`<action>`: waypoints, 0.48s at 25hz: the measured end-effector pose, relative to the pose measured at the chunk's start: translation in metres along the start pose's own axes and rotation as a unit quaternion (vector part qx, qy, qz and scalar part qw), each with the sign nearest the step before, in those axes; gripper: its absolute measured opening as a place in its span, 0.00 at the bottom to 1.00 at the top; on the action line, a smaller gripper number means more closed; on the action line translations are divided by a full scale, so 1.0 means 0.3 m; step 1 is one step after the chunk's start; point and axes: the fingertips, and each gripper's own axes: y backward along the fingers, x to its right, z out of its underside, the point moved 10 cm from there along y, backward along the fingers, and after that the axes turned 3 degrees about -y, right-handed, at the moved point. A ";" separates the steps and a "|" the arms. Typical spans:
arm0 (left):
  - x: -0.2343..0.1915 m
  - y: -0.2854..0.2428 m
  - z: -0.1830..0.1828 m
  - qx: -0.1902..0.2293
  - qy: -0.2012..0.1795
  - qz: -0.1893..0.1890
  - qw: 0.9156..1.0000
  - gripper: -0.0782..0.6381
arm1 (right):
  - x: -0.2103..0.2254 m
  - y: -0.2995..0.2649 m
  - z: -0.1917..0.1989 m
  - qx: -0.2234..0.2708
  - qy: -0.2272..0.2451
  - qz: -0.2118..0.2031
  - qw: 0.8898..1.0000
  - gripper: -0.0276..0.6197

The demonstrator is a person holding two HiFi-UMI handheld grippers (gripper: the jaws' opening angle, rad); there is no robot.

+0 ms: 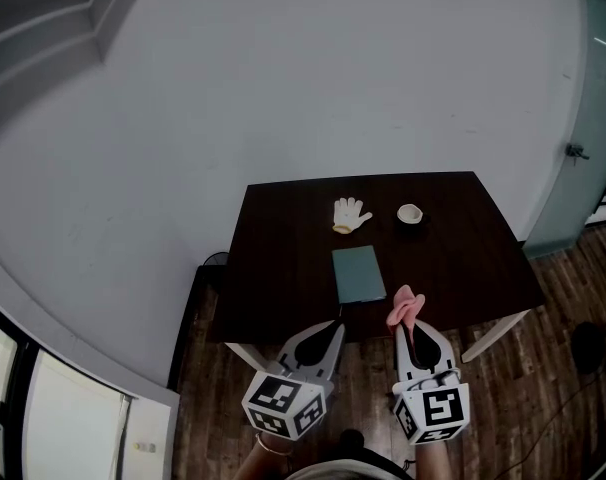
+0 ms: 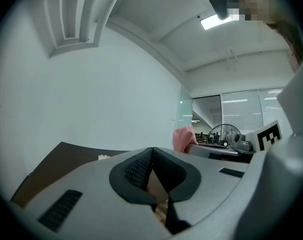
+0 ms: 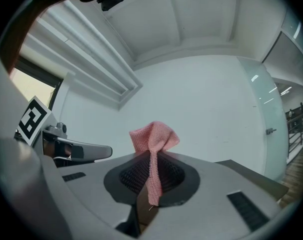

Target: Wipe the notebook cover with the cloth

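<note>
A teal notebook [image 1: 358,273] lies flat on the dark table [image 1: 283,258], near its front edge. My right gripper [image 1: 410,324] is shut on a pink cloth [image 1: 405,308], held just off the table's front edge, to the right of the notebook. In the right gripper view the cloth [image 3: 152,144] sticks up from between the closed jaws of that gripper [image 3: 150,170]. My left gripper [image 1: 335,326] hovers at the front edge below the notebook, jaws closed with nothing in them [image 2: 151,165]. The cloth [image 2: 184,138] also shows in the left gripper view.
A white glove [image 1: 349,214] and a small cup [image 1: 410,213] sit at the table's far side. The table stands against a white wall [image 1: 313,78]. Wooden floor [image 1: 543,368] lies around it, with a glass partition [image 1: 603,118] at the right.
</note>
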 end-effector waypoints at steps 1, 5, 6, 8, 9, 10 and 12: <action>-0.002 -0.017 0.001 0.000 0.001 -0.002 1.000 0.13 | 0.013 -0.012 0.001 0.000 0.000 -0.002 1.000 0.10; -0.008 -0.088 0.007 0.000 0.004 -0.007 1.000 0.13 | 0.072 -0.063 -0.001 0.002 0.001 -0.011 1.000 0.10; -0.008 -0.105 0.007 0.000 0.005 -0.008 1.000 0.13 | 0.088 -0.075 -0.004 0.002 0.001 -0.014 1.000 0.10; -0.008 -0.135 0.007 0.001 0.009 -0.012 1.000 0.13 | 0.114 -0.097 -0.006 0.002 0.001 -0.018 1.000 0.10; -0.008 -0.145 0.009 0.000 0.011 -0.013 1.000 0.13 | 0.124 -0.105 -0.004 0.001 0.000 -0.020 1.000 0.10; -0.008 -0.154 0.012 -0.001 0.012 -0.015 1.000 0.13 | 0.133 -0.112 -0.001 -0.001 -0.001 -0.022 1.000 0.10; -0.008 -0.170 0.019 -0.003 0.012 -0.017 1.000 0.13 | 0.148 -0.126 0.006 -0.003 -0.004 -0.024 1.000 0.10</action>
